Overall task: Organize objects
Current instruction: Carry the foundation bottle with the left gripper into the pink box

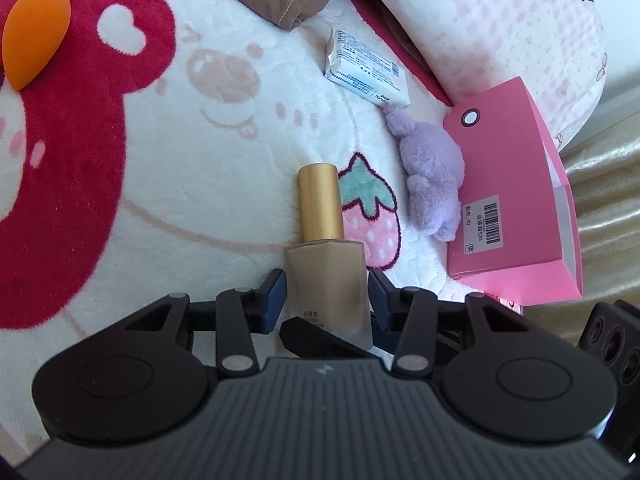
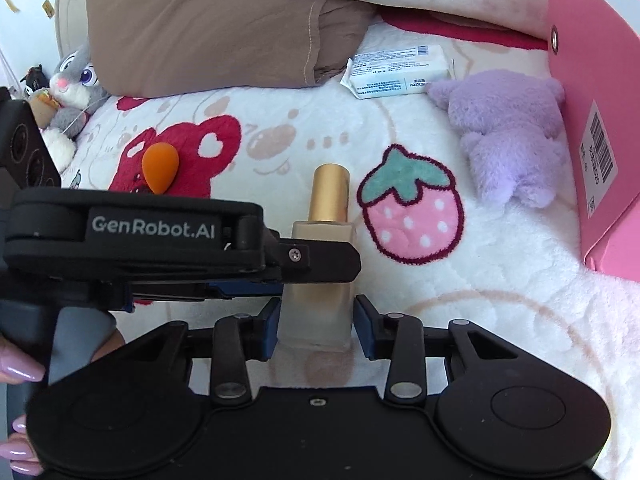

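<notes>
both tools at the foundation bottle on the bed blanket

left tool (image 1: 326, 300) and right tool (image 2: 316, 326) each stand partly closed with pads against the sides of the foundation bottle (image 2: 320, 272), which lies mid-blanket (image 2: 500, 280) beside the printed strawberry (image 2: 412, 208), gold cap toward the brown pillow (image 2: 208, 20).

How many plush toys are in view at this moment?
2, possibly more. A purple plush toy lies against the pink box. A grey bunny plush sits at the far left beside the brown pillow; small items next to it may be further toys, unclear.
</notes>
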A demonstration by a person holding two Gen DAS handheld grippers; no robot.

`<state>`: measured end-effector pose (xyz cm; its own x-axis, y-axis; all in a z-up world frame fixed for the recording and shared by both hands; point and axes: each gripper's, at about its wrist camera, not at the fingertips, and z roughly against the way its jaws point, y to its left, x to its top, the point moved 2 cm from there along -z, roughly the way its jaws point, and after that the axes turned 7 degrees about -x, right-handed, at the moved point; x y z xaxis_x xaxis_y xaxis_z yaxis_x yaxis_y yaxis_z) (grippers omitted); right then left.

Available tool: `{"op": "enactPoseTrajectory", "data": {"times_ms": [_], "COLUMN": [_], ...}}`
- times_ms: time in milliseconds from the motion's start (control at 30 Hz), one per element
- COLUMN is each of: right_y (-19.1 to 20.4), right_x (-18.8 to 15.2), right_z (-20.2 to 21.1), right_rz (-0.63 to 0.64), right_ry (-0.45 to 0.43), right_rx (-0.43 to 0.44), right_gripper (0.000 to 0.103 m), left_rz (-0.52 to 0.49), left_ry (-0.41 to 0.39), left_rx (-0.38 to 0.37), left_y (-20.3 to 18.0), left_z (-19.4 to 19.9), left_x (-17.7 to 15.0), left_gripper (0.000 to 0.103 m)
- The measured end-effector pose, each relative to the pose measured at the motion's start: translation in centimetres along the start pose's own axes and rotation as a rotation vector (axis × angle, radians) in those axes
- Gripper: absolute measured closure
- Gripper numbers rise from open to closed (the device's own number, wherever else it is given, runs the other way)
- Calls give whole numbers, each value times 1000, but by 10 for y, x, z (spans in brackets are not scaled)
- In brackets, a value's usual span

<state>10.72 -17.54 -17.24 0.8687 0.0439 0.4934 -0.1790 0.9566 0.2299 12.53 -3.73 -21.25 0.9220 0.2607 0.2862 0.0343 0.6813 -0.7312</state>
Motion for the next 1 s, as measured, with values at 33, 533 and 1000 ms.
{"op": "enactPoseTrajectory", "data": {"times_ms": [33, 533, 1000], "right_y": [1, 6, -37], "right_x": [-1, -20, 13], "right_z": [2, 91, 183], "right_rz": [7, 56, 77], "right_ry": [0, -104, -348], "right_rx": [-1, -27, -116], "right_gripper": [61, 61, 62], "left_rz": [-12, -221, -384], "left_ry": [-3, -30, -84], "left_rx": [6, -68, -106], "left_y": [-3, -78, -202], "left_z": [1, 58, 65], "left_x": [-2, -35, -13], "left_gripper": [60, 62, 63]}}
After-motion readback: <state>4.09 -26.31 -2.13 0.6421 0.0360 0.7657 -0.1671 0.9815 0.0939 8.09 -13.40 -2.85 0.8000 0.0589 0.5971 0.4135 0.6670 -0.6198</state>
